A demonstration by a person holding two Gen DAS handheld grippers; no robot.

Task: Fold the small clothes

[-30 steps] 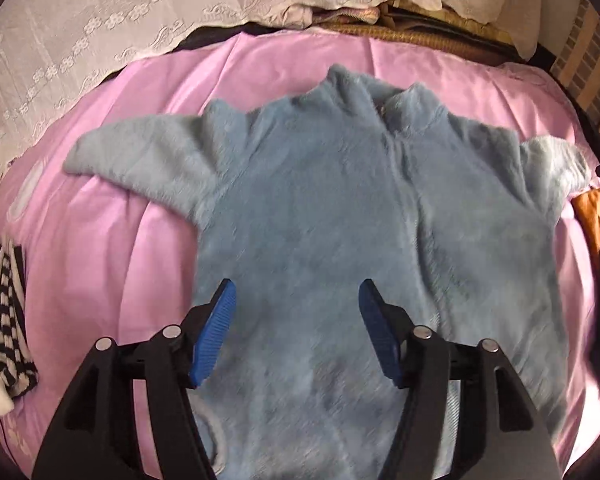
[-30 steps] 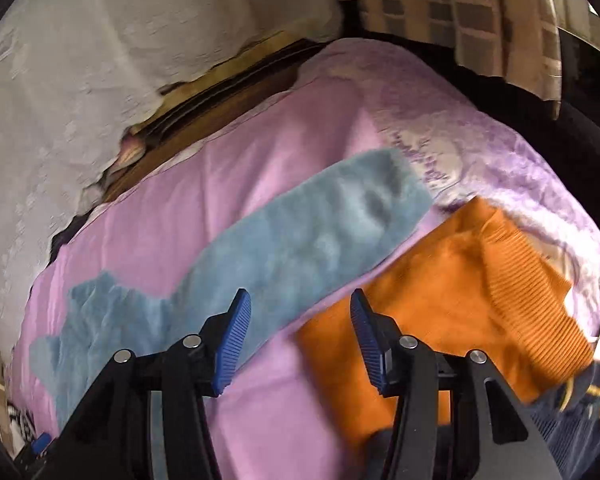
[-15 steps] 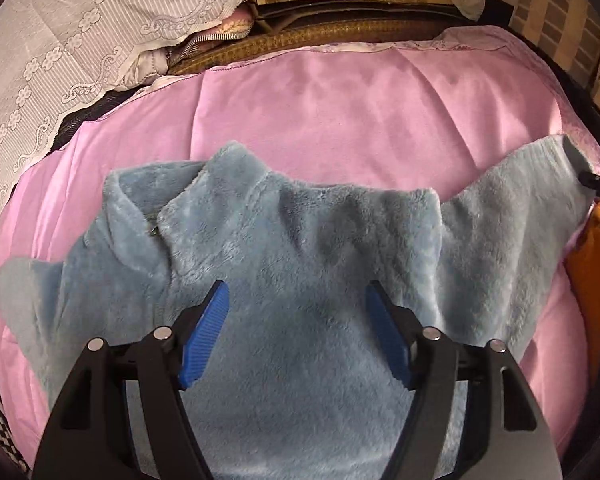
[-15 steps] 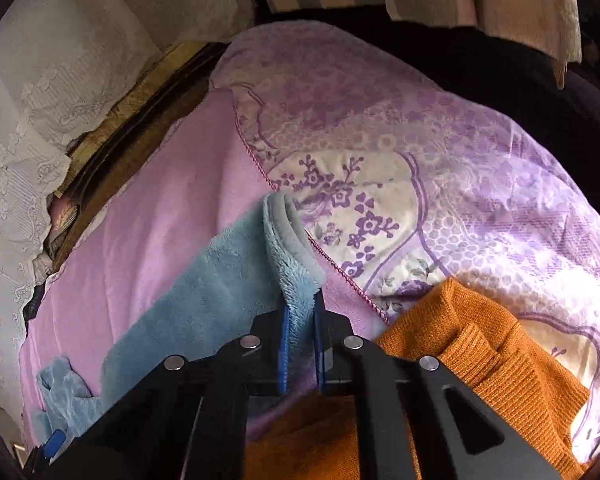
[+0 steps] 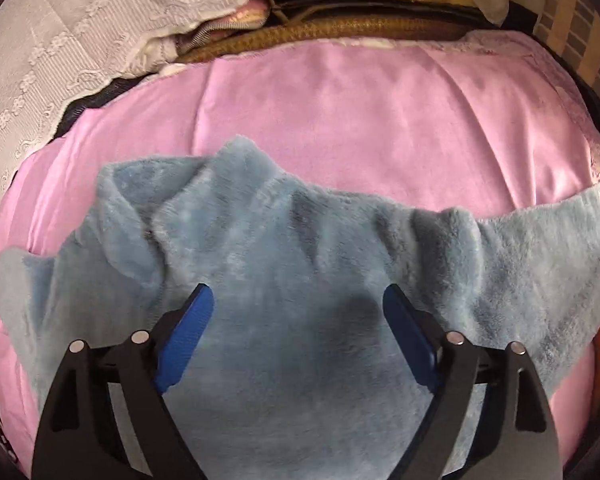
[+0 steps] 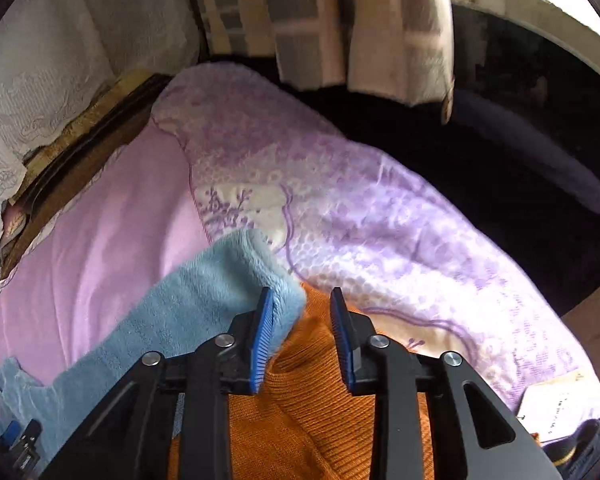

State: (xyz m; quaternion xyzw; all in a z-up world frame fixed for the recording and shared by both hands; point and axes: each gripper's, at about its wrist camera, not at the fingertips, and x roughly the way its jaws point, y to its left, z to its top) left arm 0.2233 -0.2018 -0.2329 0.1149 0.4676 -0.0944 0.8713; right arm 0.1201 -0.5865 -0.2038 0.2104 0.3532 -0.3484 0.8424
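A fluffy blue fleece sweater point(image 5: 292, 280) lies spread on the pink bed sheet point(image 5: 360, 100), collar toward the lace curtain point(image 5: 60, 48) behind. Its right sleeve point(image 6: 204, 300) reaches onto a ribbed orange knit garment point(image 6: 308, 412), beside the purple floral quilt point(image 6: 380, 216).

Left gripper point(image 5: 298, 312): two matte black fingers widening into flat plates with triangular cut-outs, round silver screw heads at the joints, and a smooth bright blue pad on the inner face of each tip. Right gripper point(image 6: 302, 318): same black build and silver screws, with fine ribbing visible along the edges of its blue pads point(image 6: 263, 340). No hand or sleeve is visible in either view.
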